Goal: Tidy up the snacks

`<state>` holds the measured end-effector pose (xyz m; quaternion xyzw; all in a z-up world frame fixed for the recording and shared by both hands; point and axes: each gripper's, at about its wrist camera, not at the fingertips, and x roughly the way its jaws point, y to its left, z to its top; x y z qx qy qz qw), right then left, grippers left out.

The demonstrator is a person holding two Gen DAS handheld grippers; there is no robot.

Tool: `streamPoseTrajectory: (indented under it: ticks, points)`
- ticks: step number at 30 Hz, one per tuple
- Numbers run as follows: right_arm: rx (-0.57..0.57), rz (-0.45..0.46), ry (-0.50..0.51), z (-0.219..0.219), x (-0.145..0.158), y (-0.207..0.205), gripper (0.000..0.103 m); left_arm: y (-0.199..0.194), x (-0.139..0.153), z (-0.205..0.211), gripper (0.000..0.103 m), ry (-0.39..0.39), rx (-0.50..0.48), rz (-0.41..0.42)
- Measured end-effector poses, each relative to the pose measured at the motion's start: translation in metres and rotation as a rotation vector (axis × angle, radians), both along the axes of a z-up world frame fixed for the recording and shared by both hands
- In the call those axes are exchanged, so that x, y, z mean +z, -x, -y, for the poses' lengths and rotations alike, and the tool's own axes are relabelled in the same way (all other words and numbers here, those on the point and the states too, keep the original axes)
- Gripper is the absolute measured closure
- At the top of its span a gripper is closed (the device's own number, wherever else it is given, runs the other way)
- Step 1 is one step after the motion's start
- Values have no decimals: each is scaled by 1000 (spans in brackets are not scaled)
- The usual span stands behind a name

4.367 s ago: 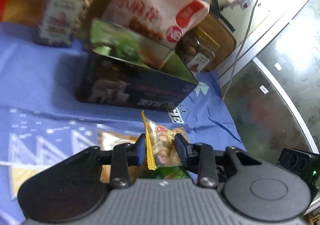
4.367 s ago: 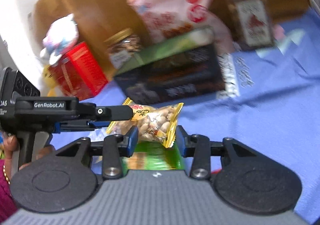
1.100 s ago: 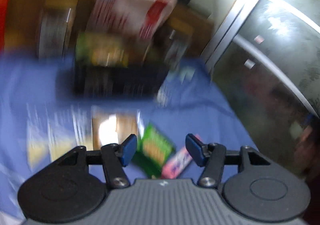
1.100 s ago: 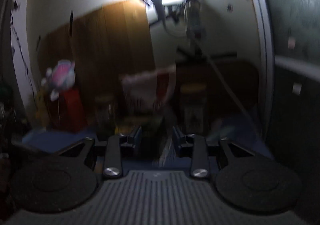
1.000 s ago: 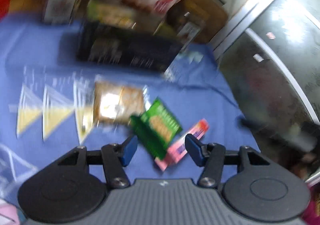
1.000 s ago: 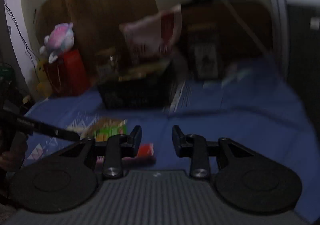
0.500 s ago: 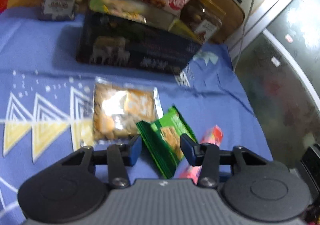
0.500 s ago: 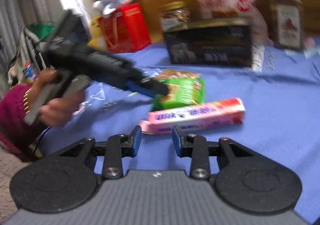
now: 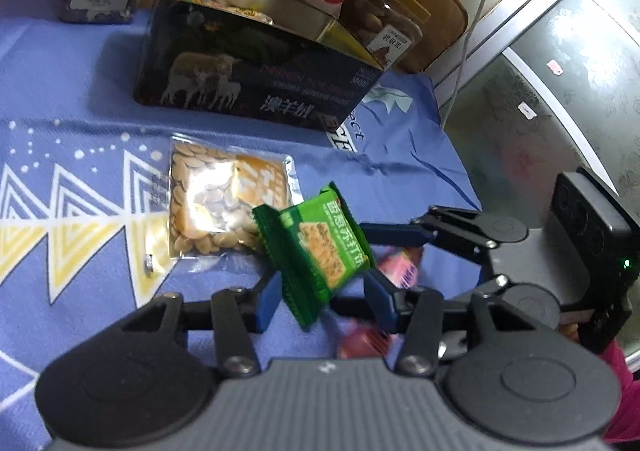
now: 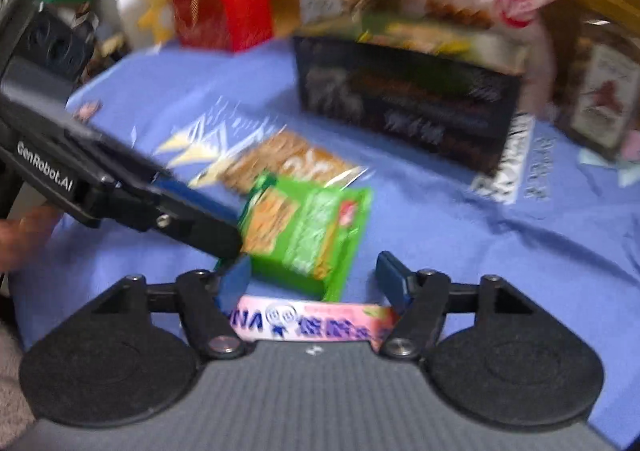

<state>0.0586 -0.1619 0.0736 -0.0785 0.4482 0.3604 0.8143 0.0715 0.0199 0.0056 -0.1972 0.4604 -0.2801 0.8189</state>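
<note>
Holding the green cracker packet (image 9: 320, 251) in the left gripper (image 9: 318, 297), while the right gripper (image 10: 316, 277), jaws just opened wide, needs lowering around the pink candy bar (image 10: 312, 321)

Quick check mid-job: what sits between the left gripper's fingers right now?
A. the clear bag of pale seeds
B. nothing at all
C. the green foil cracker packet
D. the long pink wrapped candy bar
C. The left gripper has the green foil cracker packet tilted up off the blue cloth between its fingers, while the clear bag of pale seeds lies flat beside it and the long pink wrapped candy bar lies under the open right gripper.
</note>
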Motion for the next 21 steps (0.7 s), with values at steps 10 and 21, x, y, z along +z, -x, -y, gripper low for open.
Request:
streamPoseTrajectory:
  ticks: [10,21]
  points:
    - [-21,142,11,-11,-2,33,65,4,2,-8,70,3,6,28]
    - [-71,382,-29,-32,30,20,68,-19,57,-26,70,-7,58,194]
